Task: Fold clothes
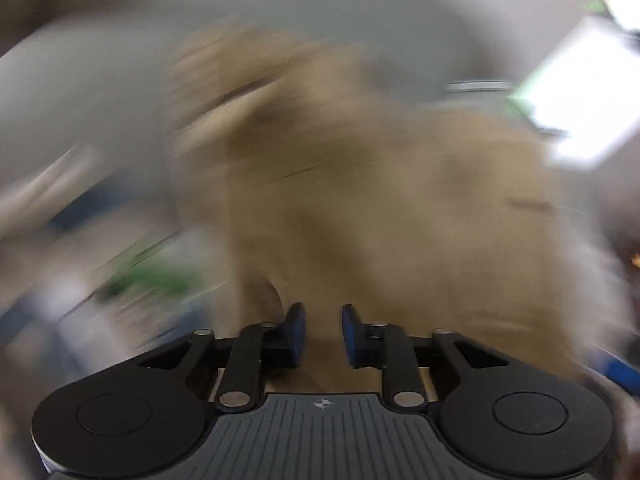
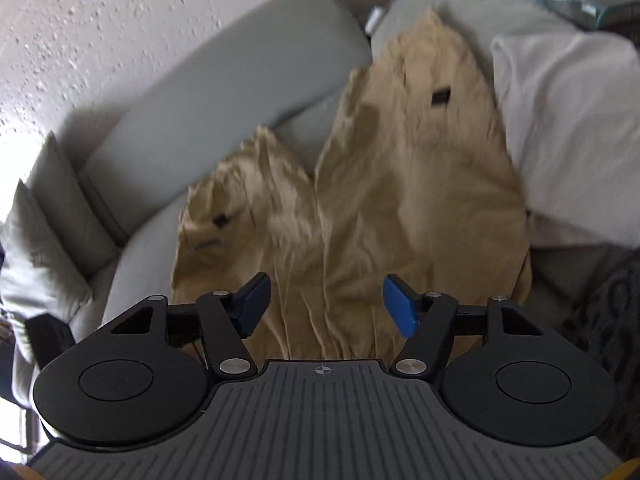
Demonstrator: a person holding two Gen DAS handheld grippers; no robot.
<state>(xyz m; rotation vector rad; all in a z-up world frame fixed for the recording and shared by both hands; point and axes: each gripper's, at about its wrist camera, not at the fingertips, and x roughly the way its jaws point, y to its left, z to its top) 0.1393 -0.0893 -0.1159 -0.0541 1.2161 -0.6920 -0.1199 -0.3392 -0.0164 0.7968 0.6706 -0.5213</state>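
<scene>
Here our left hand-held gripper shows a narrow gap with nothing visibly pinched, our right hand-held gripper gapes empty above the tan garment spread across the sofa seat toward its back edge, so a hurried, blurred grab could miss the cloth's edge.

Left hand-held gripper narrowly parted; right hand-held gripper wide apart.

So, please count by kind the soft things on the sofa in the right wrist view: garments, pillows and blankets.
Tan fabric garment: 1
White pillow: 1
Pale grey throw pillows at the left armrest: 2
Dark grey knitted blanket: 1
Total: 5
</scene>
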